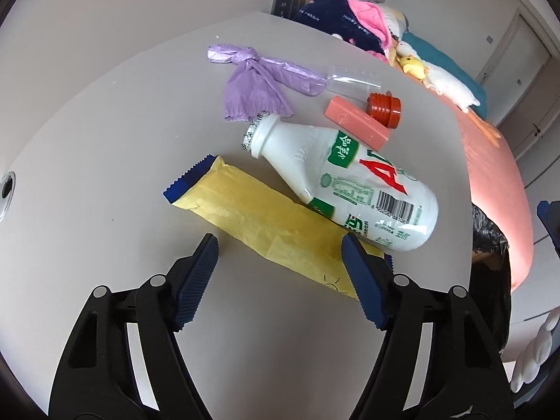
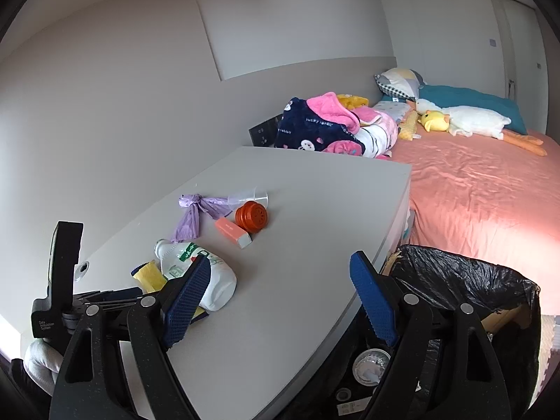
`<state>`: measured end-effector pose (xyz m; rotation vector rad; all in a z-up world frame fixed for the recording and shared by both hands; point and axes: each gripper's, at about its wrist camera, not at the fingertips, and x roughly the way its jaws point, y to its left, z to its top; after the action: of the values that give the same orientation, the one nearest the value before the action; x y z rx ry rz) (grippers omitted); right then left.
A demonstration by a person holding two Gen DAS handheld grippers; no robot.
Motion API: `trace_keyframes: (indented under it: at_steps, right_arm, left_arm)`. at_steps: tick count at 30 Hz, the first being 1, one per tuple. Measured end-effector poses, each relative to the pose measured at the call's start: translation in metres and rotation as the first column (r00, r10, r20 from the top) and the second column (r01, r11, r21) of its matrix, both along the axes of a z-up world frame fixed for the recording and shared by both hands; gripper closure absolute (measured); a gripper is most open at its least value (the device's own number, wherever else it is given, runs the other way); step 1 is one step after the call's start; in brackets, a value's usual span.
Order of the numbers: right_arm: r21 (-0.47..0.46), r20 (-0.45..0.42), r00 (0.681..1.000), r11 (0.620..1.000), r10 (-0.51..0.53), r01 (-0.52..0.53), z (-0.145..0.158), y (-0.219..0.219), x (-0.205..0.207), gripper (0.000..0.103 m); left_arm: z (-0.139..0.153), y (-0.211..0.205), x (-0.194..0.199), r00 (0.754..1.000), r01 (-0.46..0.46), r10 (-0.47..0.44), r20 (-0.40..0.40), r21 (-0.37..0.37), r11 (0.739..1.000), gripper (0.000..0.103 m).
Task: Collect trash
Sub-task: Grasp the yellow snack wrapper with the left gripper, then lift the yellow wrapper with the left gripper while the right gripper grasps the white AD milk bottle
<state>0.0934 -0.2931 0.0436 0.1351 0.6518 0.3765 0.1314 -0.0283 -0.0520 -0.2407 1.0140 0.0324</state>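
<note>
The left gripper (image 1: 280, 262) is nearest the lens, its blue ribbed pads set wide and straddling the near end of a yellow wrapper (image 1: 259, 224) that lies flat on the grey table (image 1: 105, 161). The right-hand pad sits over the wrapper's edge and the left-hand pad stands clear of it over bare tabletop, so nothing is pinched. Just beyond the right-hand pad a white plastic bottle (image 1: 353, 182) lies on its side, its base overlapping the wrapper and its foil-rimmed neck pointing away. Farther ahead of the jaws are a knotted purple bag (image 1: 255, 80), a clear plastic cup (image 1: 353, 82) on its side, a pink box (image 1: 357, 122) and an orange-red cap (image 1: 383, 106) touching the box's far side.

The right gripper (image 2: 280, 290) also stands wide and empty (only tabletop shows between its pads). Behind its left-hand pad lies the bottle (image 2: 217, 283); beside and past its right-hand pad, off the table's edge, stands a bin lined with a black bag (image 2: 465, 276), with some rubbish visible low inside. Beyond the table is a bed (image 2: 490, 196) with a pink sheet.
</note>
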Motion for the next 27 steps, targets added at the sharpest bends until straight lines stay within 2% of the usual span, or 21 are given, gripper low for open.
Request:
trace_keyframes:
  at_steps: [12,14,16,19,24,27]
  right_arm:
    - [-0.024,-0.004,0.999,0.999,0.041,-0.041,-0.004,0.016,0.005,0.021]
    - [-0.025,-0.006,0.999,0.998,0.050,-0.050,-0.005,0.019,0.007,0.021]
    - [-0.028,-0.010,0.998,0.998,0.057,-0.057,-0.006,0.022,0.009,0.021]
    - [-0.038,-0.017,0.997,0.996,0.078,-0.078,-0.008,0.028,0.012,0.021]
    - [-0.060,-0.036,0.992,0.991,0.121,-0.123,-0.014,0.043,0.019,0.021]
    - [-0.074,-0.055,0.986,0.984,0.157,-0.161,-0.019,0.054,0.025,0.018]
  left_arm:
    - [0.000,0.008,0.022,0.998,-0.059,0.059,-0.018,0.010,0.998,0.034]
    - [0.001,0.013,0.025,0.997,-0.077,0.077,-0.007,0.018,0.997,0.046]
    - [0.001,0.019,0.027,0.996,-0.089,0.089,0.006,0.009,0.996,0.063]
    - [0.001,0.028,0.029,0.996,-0.090,0.090,0.016,-0.019,0.996,0.075]
    - [0.002,0.040,0.028,0.996,-0.080,0.082,0.036,-0.053,0.995,0.083]
    - [0.002,0.047,0.026,0.995,-0.088,0.091,0.038,-0.079,0.993,0.084]
